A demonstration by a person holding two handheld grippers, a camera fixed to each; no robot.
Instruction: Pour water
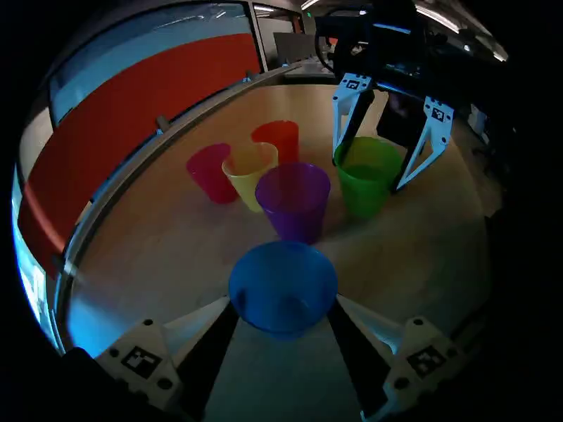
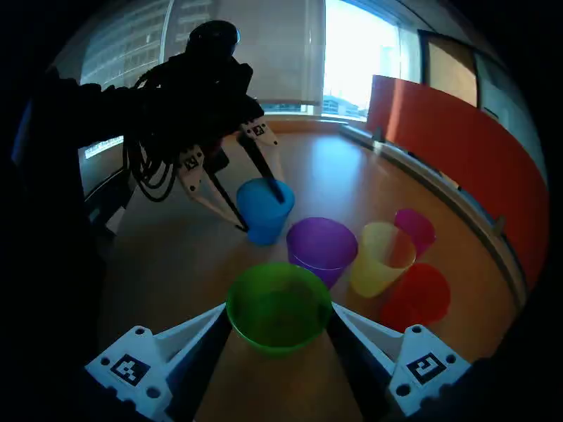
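Between my left gripper's fingers stands a blue cup on the wooden table, with both fingers against its sides. Across the table my right gripper grips a green cup the same way. In the right gripper view the green cup sits upright between my right gripper's fingers, and beyond it the left gripper holds the blue cup. Whether either cup holds water is unclear.
Several more cups stand between the two held ones: purple, yellow, pink and red. A rail and a red wall panel run along the table's edge. Dark cables hang behind the left gripper.
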